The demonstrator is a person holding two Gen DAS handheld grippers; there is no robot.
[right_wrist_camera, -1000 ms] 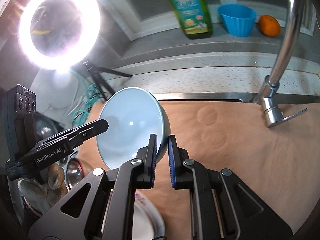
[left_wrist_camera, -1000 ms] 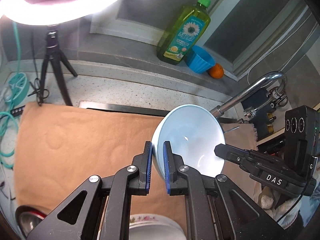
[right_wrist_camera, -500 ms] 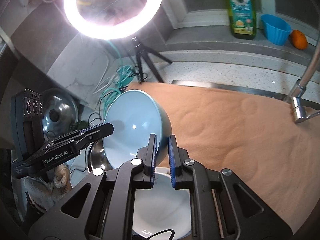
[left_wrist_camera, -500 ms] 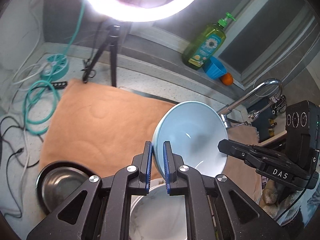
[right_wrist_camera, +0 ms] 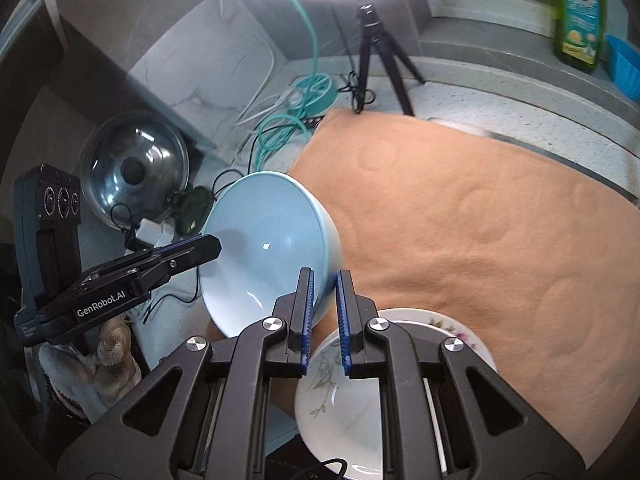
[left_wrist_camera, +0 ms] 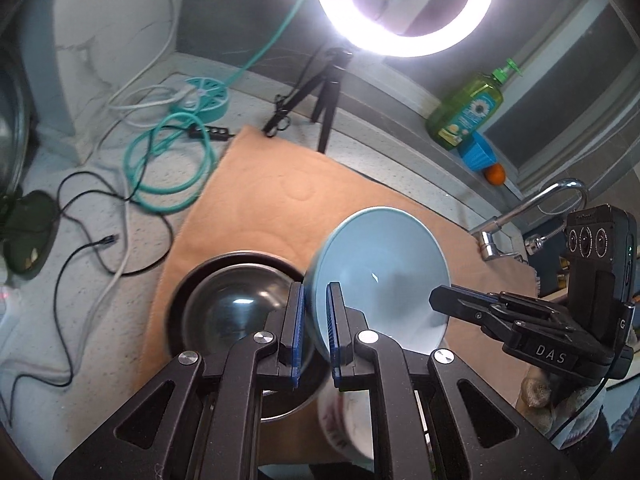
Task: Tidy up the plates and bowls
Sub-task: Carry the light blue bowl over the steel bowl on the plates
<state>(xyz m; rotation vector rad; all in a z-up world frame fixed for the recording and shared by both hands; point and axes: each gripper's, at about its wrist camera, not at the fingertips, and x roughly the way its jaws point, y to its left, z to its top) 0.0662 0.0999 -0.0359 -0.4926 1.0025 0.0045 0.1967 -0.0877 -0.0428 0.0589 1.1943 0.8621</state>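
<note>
A light blue bowl [left_wrist_camera: 380, 276] is held in the air between both grippers, tilted. My left gripper [left_wrist_camera: 316, 328] is shut on one side of its rim. My right gripper [right_wrist_camera: 322, 312] is shut on the opposite side of the rim; the bowl also shows in the right wrist view [right_wrist_camera: 268, 256]. Below it a steel bowl [left_wrist_camera: 228, 304] sits on the tan mat [left_wrist_camera: 280, 196]. A white flowered bowl [right_wrist_camera: 344, 420] rests on a flowered plate [right_wrist_camera: 460, 332], partly hidden by the right fingers.
A ring light on a tripod [left_wrist_camera: 324, 92], teal and black cables [left_wrist_camera: 168, 160], a pot lid [right_wrist_camera: 136, 168], a soap bottle [left_wrist_camera: 464, 108], a blue cup [left_wrist_camera: 476, 152], an orange [left_wrist_camera: 496, 174] and a faucet [left_wrist_camera: 532, 208] surround the mat.
Both grippers have carried the blue bowl back and to the left, away from the faucet. The steel bowl and the white bowl have come into view below.
</note>
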